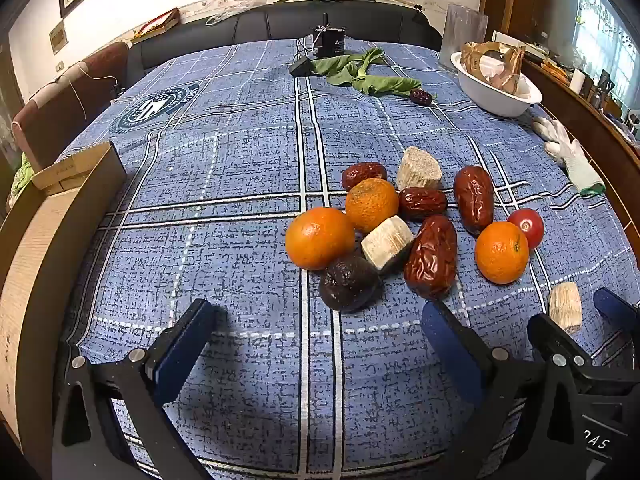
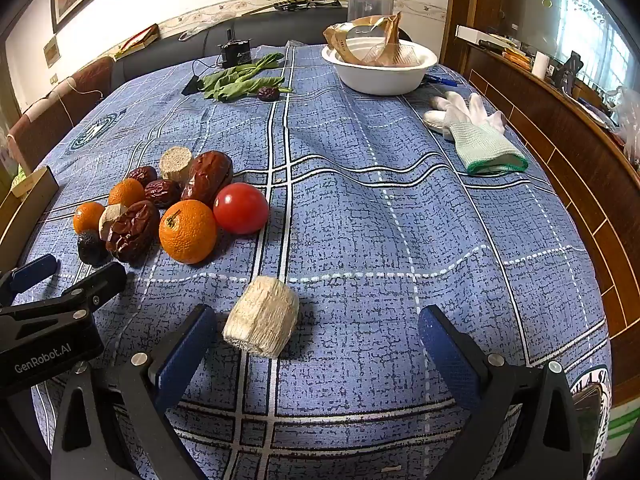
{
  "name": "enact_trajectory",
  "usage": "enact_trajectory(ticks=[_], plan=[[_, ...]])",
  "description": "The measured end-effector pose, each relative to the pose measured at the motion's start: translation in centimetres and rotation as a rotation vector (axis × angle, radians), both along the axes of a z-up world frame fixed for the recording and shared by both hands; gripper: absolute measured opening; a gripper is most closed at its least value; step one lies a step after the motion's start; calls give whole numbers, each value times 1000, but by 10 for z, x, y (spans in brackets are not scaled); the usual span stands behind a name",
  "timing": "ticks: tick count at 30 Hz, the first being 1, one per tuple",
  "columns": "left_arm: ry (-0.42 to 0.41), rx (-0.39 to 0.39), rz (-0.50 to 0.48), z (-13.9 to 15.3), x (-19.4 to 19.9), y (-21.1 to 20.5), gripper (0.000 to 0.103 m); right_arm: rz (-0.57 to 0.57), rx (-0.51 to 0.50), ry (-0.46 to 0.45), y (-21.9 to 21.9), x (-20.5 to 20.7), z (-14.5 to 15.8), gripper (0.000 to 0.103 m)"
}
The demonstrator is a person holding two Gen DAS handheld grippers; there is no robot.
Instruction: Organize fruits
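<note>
Right gripper [image 2: 316,344] jaws spread, empty; pale cut chunk [image 2: 262,328] lies just ahead, nearer the left jaw. Shift left to center it, then close gently. Left gripper [image 1: 316,340] also spread, empty. Fruit pile [image 2: 160,208] at 10 o'clock; white bowl [image 2: 380,76] far, 12 o'clock.

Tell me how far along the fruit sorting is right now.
Nothing looks sorted yet. The oranges, dates and tomato sit in one mixed pile on the tablecloth. Nothing is in hand: the left hand-held gripper and right hand-held gripper are both open, the right one around a pale chunk lying apart. All the grouping remains.
</note>
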State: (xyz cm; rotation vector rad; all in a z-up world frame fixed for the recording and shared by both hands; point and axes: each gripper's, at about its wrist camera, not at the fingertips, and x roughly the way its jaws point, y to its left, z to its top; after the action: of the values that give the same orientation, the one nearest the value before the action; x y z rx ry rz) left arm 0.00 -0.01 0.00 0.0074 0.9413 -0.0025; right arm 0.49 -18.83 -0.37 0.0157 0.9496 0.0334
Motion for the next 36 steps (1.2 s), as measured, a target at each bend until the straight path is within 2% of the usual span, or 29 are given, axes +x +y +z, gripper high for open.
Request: enact_trajectory(ticks=[19, 25, 31, 34, 36], plan=[[2, 1, 2, 0, 0, -1, 103, 0, 0, 0, 0, 0, 0, 102], [49, 3, -77, 0, -3, -1, 103, -2, 1, 2, 0, 0, 0, 102], [83, 3, -143, 2, -14, 2, 103, -28, 4, 55, 1, -1, 2, 102], [75, -44, -142, 7, -24, 10, 102, -24, 3, 56, 1, 1, 1, 103], [29, -79, -128, 18, -34, 20, 102, -26, 1, 51, 1, 1, 0, 103]])
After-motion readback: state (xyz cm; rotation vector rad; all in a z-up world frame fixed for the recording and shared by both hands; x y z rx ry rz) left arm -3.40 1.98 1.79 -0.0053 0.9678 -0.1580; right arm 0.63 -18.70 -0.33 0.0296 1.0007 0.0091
